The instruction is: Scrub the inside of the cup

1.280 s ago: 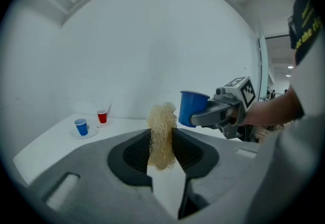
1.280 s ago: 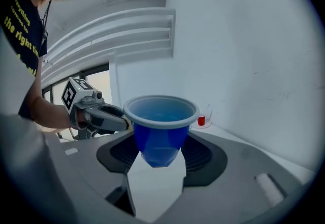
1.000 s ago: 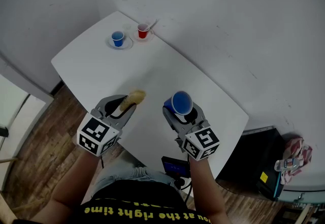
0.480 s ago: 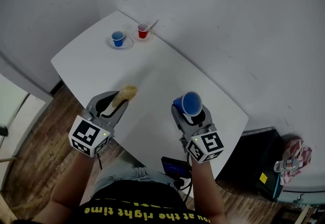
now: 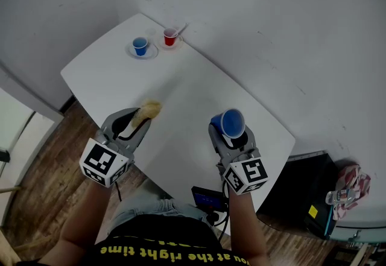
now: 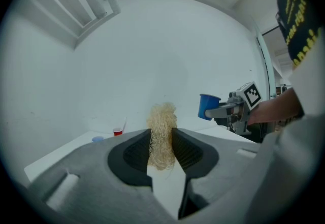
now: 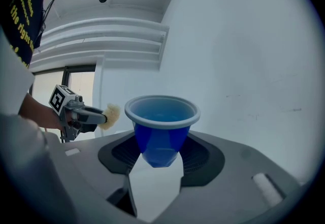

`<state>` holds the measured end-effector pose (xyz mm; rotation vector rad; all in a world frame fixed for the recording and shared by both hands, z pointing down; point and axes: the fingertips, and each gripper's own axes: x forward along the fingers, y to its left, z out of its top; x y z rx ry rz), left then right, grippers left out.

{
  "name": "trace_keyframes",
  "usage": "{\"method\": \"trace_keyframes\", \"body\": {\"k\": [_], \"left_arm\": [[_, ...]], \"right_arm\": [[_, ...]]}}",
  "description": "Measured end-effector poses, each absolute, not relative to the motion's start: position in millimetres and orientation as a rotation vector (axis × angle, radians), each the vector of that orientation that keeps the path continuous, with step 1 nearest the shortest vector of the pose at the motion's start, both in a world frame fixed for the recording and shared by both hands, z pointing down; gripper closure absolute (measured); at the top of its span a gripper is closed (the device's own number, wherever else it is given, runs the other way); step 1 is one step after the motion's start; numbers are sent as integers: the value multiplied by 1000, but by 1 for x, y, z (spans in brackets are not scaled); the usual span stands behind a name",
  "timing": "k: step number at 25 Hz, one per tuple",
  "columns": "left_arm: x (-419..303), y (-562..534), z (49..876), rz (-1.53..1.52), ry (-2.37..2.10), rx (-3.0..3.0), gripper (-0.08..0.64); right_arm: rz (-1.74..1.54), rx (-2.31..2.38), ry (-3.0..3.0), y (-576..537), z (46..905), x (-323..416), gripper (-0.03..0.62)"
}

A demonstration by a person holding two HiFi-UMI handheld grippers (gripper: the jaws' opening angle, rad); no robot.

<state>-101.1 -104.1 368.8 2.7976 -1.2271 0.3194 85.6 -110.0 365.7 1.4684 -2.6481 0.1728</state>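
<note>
Both grippers had drawn apart over the white table (image 5: 181, 81) since a second earlier, the left toward the near edge, the right off to the right; the left gripper (image 5: 140, 119) had its jaws clamped on a pale fibrous scrubber (image 5: 149, 109); the right gripper (image 5: 228, 133), jaws just closing tighter, pinched the blue cup (image 5: 231, 122) by its lower body, mouth up, clear of the table; far behind stood a small blue cup (image 5: 140, 46) and a red cup (image 5: 170, 37).
</note>
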Motion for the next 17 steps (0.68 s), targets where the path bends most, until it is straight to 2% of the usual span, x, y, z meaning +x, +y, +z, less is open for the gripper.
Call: {"method": "trace_keyframes", "body": {"k": [17], "left_arm": [[-102,-101,367,307,-1241,2809,439]], "right_arm": [[150,1487,-2633,-108,364,88,357]]}}
